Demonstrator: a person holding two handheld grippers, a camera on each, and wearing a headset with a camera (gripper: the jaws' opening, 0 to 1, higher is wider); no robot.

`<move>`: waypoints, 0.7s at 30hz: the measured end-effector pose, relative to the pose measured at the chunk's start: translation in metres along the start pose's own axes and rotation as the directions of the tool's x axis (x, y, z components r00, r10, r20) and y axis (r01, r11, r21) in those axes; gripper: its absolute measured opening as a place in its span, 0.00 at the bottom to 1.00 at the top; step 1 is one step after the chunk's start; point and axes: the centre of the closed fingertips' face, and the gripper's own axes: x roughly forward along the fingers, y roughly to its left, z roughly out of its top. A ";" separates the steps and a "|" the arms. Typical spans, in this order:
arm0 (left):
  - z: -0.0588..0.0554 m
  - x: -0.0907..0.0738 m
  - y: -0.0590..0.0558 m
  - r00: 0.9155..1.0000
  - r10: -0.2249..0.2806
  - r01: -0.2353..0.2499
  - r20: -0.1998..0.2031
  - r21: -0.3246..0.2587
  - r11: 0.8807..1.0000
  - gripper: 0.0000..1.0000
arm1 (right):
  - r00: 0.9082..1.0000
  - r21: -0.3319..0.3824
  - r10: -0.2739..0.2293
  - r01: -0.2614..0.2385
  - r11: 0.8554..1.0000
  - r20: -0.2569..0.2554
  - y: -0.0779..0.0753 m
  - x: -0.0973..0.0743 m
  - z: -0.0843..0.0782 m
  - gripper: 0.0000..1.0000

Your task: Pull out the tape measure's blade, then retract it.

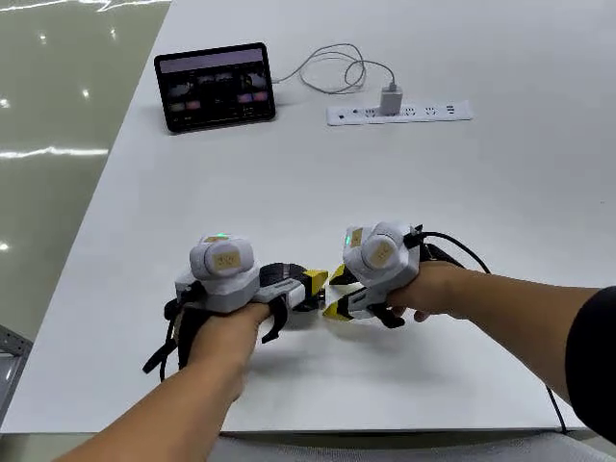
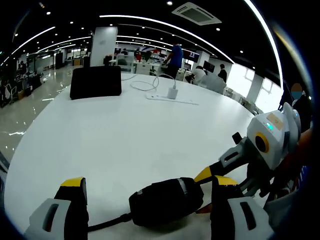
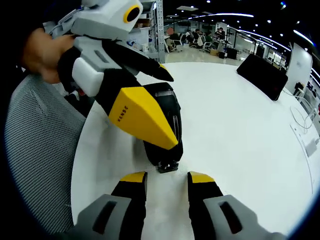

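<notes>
Left claw (image 2: 147, 182) straddles the black tape measure (image 2: 165, 201) on the white workbench (image 1: 289, 173), jaws apart and one side clear of it; right claw (image 3: 166, 177), part-open, sits just short of its hook tab (image 3: 167, 166). Risk — unclamped, the tape measure may slide along once the tab is pulled.

- Left gripper (image 1: 310, 291): rounded white-grey shell with a tan label (image 1: 227, 258) on top, a small green light (image 1: 221, 236) and black straps (image 1: 178, 337) hanging beneath.
- Right gripper (image 1: 337, 293): the same pale shell and tan label, with a black cable (image 1: 457, 241) looping from its rear.
- Fingers (image 3: 145, 117): black with yellow wedge tips, and one tip carries small dark lettering.
- A dark sleeve (image 1: 592, 356) covers the right upper arm.
</notes>
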 end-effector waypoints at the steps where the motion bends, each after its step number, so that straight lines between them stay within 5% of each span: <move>1: 0.000 0.000 0.001 1.000 0.002 -0.002 0.002 -0.003 1.000 1.00 | 1.000 0.003 0.001 -0.001 1.000 -0.005 0.000 -0.001 -0.001 0.31; 11: 0.001 -0.003 0.000 1.000 -0.031 0.031 0.002 0.014 0.999 1.00 | 1.000 -0.003 -0.013 0.013 1.000 0.002 -0.003 -0.013 0.000 0.42; 14: -0.008 -0.006 -0.009 0.994 -0.092 0.094 -0.053 0.032 0.995 1.00 | 1.000 -0.001 -0.014 0.014 1.000 0.010 -0.002 -0.017 0.001 0.45; 19: -0.008 -0.011 -0.014 0.988 -0.138 0.147 -0.067 0.155 0.977 1.00 | 1.000 0.004 -0.011 0.011 1.000 0.012 0.000 -0.024 0.001 0.50; 21: -0.009 -0.013 -0.015 0.986 -0.152 0.162 -0.073 0.159 0.974 1.00 | 1.000 0.006 -0.020 0.020 1.000 0.019 0.000 -0.026 0.002 0.52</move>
